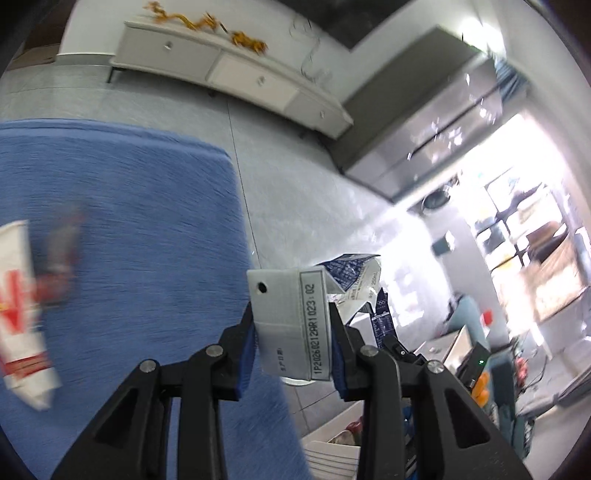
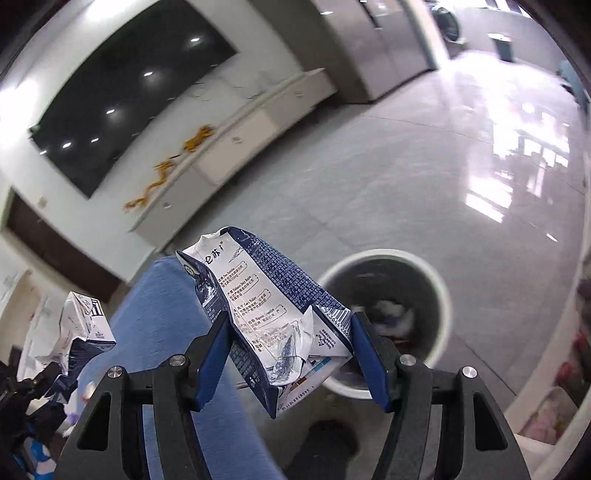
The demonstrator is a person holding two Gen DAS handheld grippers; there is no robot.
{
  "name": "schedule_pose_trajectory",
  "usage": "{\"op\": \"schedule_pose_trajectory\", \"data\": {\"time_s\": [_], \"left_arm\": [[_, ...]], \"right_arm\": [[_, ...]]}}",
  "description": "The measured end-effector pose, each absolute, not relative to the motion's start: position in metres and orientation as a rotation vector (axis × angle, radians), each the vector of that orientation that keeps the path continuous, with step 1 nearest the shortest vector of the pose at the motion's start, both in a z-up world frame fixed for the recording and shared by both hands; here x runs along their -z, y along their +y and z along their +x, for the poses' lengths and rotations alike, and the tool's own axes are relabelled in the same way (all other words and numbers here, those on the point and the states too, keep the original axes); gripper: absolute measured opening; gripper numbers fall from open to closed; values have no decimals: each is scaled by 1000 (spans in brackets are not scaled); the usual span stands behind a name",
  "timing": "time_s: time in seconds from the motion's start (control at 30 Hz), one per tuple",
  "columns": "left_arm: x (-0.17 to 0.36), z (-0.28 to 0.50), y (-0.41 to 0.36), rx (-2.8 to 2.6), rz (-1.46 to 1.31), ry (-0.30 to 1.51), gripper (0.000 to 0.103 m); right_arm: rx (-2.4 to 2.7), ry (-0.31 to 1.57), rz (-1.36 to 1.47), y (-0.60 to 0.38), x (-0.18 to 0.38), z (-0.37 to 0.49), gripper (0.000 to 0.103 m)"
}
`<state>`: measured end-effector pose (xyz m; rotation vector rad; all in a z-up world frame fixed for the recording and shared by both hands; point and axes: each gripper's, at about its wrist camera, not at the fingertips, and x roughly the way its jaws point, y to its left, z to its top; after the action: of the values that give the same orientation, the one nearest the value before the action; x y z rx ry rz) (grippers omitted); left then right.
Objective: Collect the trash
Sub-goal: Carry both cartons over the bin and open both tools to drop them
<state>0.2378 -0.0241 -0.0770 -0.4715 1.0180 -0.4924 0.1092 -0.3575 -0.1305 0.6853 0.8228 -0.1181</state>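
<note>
Right gripper (image 2: 291, 354) is clamping a crushed blue-and-white milk carton (image 2: 273, 314) above the blue-covered bench (image 2: 159, 332), near a white-rimmed bin (image 2: 439, 280).

A long white sideboard (image 2: 258, 122) stands against the wall under a dark screen (image 2: 122, 92); yellow decorations (image 1: 207, 24) lie on it.

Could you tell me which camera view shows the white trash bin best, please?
The right wrist view: the white trash bin stands on the floor with its rim and inside visible beyond the crushed carton. The left wrist view does not show the bin.
</note>
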Motion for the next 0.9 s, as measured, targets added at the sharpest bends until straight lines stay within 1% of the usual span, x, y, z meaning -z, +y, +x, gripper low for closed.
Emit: {"op": "schedule_pose_trajectory", "data": {"time_s": [0.23, 0.4, 0.57, 0.7, 0.9], "left_arm": [[120, 283, -139, 445, -315, 1146, 32], [159, 305, -192, 396, -225, 1227, 32], [194, 313, -220, 344, -172, 1282, 32], [215, 322, -231, 301, -151, 1321, 32], [234, 323, -242, 268, -132, 1352, 32]], "right_arm": [[320, 949, 702, -393, 182, 131, 62], [410, 1030, 654, -404, 210, 147, 62], [467, 1108, 604, -402, 242, 163, 63], [485, 1133, 604, -401, 260, 162, 63], [494, 1139, 635, -412, 271, 167, 63]]}}
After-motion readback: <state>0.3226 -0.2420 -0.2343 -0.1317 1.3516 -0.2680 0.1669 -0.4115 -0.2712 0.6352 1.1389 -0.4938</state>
